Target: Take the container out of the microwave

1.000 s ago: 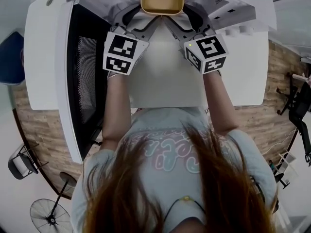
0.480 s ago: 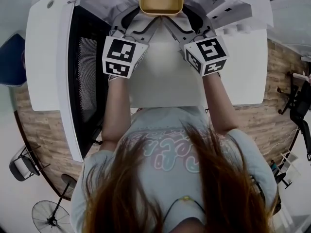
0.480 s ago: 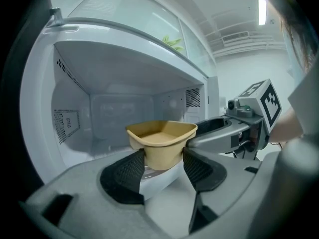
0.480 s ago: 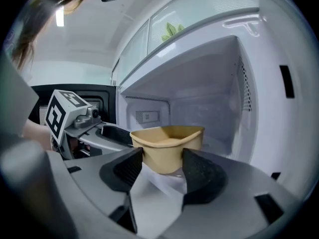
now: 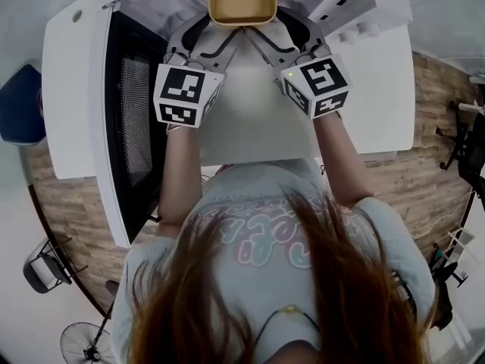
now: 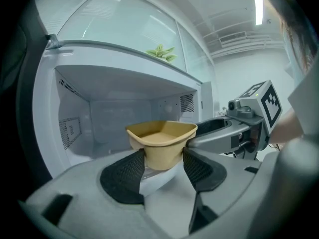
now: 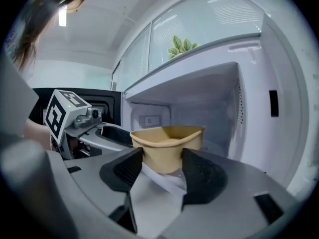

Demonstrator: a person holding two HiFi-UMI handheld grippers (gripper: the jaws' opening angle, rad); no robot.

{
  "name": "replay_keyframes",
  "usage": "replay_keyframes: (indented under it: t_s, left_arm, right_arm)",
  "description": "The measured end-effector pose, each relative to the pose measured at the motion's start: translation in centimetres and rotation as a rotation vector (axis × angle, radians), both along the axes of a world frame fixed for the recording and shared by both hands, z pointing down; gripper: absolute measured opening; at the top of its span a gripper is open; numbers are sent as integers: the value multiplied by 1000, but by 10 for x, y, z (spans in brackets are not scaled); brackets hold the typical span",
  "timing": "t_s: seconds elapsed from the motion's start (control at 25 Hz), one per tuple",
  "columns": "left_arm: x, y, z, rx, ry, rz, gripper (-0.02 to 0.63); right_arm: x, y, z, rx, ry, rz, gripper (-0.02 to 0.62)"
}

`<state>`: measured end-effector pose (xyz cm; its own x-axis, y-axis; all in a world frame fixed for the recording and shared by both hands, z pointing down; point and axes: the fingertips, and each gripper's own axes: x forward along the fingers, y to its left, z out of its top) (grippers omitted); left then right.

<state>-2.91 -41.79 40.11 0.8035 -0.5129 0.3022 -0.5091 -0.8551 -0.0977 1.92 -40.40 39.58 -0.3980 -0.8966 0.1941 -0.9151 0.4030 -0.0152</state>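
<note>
A person seen from above holds a two-jaw gripper in each hand, both reaching into an open white microwave oven (image 6: 94, 108). Its black door with a mesh window (image 5: 130, 112) is swung out to the person's left.

A tan, rounded-square plastic container (image 5: 241, 2) with a flared rim sits at the front edge of the oven's floor, in the mouth of the cavity. Whether it rests on the floor or is lifted clear of it cannot be told. Inside the container only its own smooth tan bottom shows.

The left gripper (image 6: 163, 168) has its black ribbed pads (image 6: 127, 171) pressed against the container's sides, clamping one end. The right gripper (image 7: 162, 169) clamps the other end the same way, jaws held fairly wide by the body between them.

A bare white worktop (image 5: 258, 135) lies beneath both grippers.
</note>
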Motion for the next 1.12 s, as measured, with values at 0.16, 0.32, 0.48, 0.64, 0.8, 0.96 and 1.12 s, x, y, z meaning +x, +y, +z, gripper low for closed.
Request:
replay_keyframes:
  t_s: [0.16, 0.32, 0.48, 0.64, 0.8, 0.96, 1.12]
  left_arm:
    - [-2, 7, -5, 3, 14, -4, 241]
    - [-4, 15, -8, 1, 31, -10, 241]
    - [-7, 18, -13, 9, 31, -12, 241]
    - [-8, 23, -19, 11, 47, -11, 241]
    - [-10, 25, -24, 18, 55, -14, 241]
    - [-14, 29, -26, 20, 56, -20, 241]
    - [-15, 35, -28, 21, 50, -22, 240]
  right_arm:
    - [-1, 8, -5, 6, -8, 3, 245]
    - [-3, 15, -8, 15, -13, 4, 245]
    - [-6, 19, -12, 25, -9, 11, 245]
    - [-7, 23, -19, 33, -26, 11, 245]
    - [-9, 25, -23, 41, -32, 10, 245]
    - [-12, 29, -25, 43, -36, 4, 245]
    - [-13, 35, -26, 43, -43, -2, 245]
